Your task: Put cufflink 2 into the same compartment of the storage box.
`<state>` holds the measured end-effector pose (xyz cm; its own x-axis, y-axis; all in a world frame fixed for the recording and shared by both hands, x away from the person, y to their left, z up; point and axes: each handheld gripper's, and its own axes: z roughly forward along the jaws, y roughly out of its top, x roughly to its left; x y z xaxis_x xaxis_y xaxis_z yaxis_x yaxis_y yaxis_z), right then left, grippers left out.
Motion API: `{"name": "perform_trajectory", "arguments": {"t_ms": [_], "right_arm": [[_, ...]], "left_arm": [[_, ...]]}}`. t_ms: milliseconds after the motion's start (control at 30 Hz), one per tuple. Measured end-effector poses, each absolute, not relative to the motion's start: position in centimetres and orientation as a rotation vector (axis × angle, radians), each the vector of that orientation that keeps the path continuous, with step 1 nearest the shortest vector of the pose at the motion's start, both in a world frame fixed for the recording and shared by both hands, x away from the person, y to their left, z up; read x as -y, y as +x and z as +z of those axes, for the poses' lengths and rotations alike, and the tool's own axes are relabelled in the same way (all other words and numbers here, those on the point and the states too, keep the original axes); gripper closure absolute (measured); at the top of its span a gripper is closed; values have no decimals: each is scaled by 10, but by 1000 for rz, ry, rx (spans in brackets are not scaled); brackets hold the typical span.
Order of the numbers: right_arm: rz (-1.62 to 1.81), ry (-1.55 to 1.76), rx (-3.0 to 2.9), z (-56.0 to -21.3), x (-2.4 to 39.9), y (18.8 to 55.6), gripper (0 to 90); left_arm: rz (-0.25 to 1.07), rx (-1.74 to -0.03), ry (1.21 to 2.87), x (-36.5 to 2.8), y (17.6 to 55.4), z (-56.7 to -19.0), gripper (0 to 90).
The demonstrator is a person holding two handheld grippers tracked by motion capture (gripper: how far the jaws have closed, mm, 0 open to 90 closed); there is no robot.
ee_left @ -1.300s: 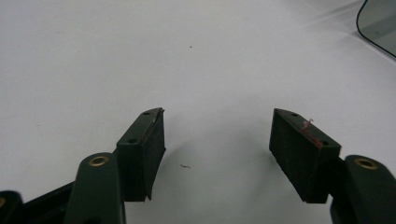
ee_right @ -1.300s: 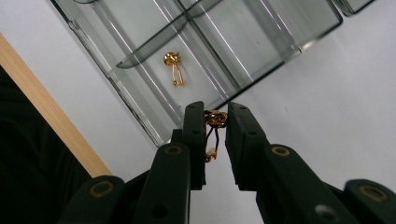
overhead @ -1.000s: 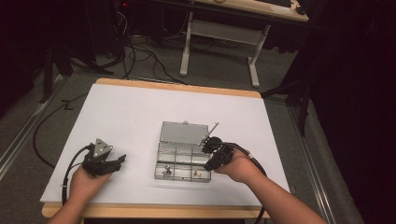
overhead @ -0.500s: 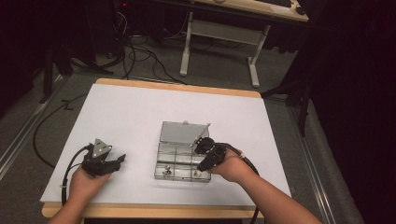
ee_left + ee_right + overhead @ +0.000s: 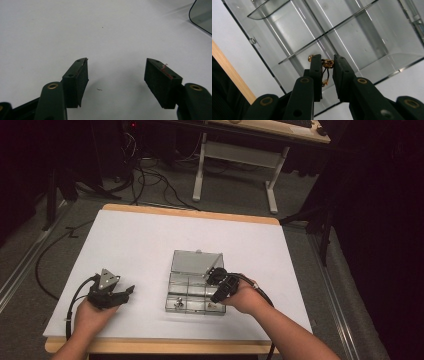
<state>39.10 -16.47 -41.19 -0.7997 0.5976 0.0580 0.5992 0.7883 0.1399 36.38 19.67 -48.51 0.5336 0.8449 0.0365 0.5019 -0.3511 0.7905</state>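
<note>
The right gripper (image 5: 327, 65) is clamped on a small gold-coloured piece of jewellery (image 5: 327, 64), apparently an earring with thin wire hooks, and holds it over the clear plastic compartment box (image 5: 196, 290) near the middle of the white table (image 5: 150, 245). In the right gripper view the jaws pinch the piece at its top so the wires hang down between them, which looks like a grip chosen to let it drop cleanly into a cell; the thin clear dividers (image 5: 327, 33) run just beyond the jaw tips, so whichever cell is meant, the jaws have little room to either side. In the high view the box's lid (image 5: 197, 262) stands folded back on the far side, leaving the cells open from above and the near edge free for the hand to approach, and a few small items (image 5: 177, 304) lie in the front cells. The left gripper (image 5: 116, 75) rests well apart on the table at the left, its jaws spread wide with nothing between them and only bare white surface ahead, with a corner of the lid at the far right of its view. It probably waits out of the way, with ample open table between it and the box.
</note>
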Motion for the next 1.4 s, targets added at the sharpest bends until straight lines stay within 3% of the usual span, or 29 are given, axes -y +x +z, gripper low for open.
{"name": "perform_trajectory", "arguments": {"t_ms": [633, 1000, 1400], "right_arm": [[-217, -985, 2939, -432, 167, 388, 745], [-296, -1006, 2955, -404, 171, 383, 749], [-314, -1096, 2963, -382, 203, 385, 746]], "left_arm": [[578, -1085, 2035, -196, 364, -485, 364], [581, -1079, 2026, -197, 364, -485, 361], [580, -1077, 2015, -198, 363, -485, 361]]}}
